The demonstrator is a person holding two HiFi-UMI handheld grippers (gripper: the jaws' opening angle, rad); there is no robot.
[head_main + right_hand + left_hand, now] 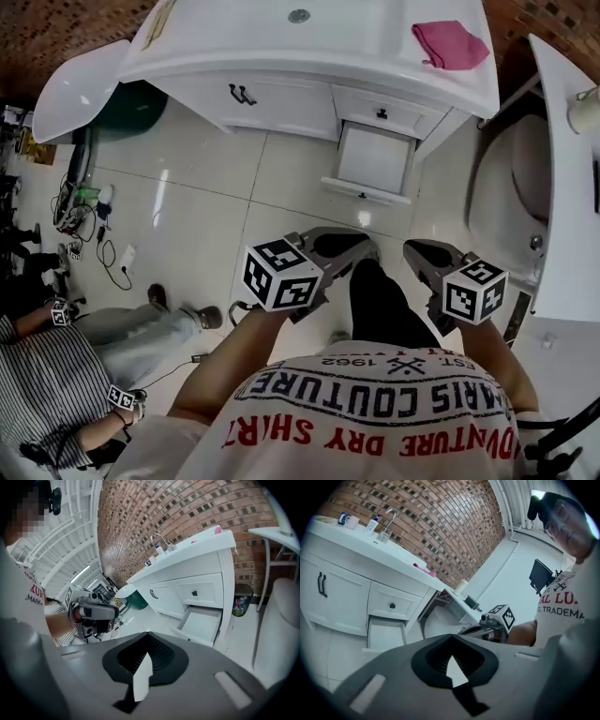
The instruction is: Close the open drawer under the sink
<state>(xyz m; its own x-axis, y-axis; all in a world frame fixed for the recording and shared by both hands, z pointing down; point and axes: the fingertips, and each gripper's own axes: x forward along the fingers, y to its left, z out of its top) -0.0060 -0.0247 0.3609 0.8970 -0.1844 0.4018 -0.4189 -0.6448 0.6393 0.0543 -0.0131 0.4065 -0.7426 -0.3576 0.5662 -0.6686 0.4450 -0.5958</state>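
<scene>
Left hand-held gripper (339, 246) and right hand-held gripper (424, 251), clenched empty, hang well short of the open drawer (373, 157); a centred, square push on its front should shut it.

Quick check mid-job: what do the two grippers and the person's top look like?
The left gripper and right gripper are matching grey tools that taper forward, dark and ribbed between the jaws. Each carries a white cube with black square markers. No cables show. The T-shirt is white with red and black lettering.
</scene>
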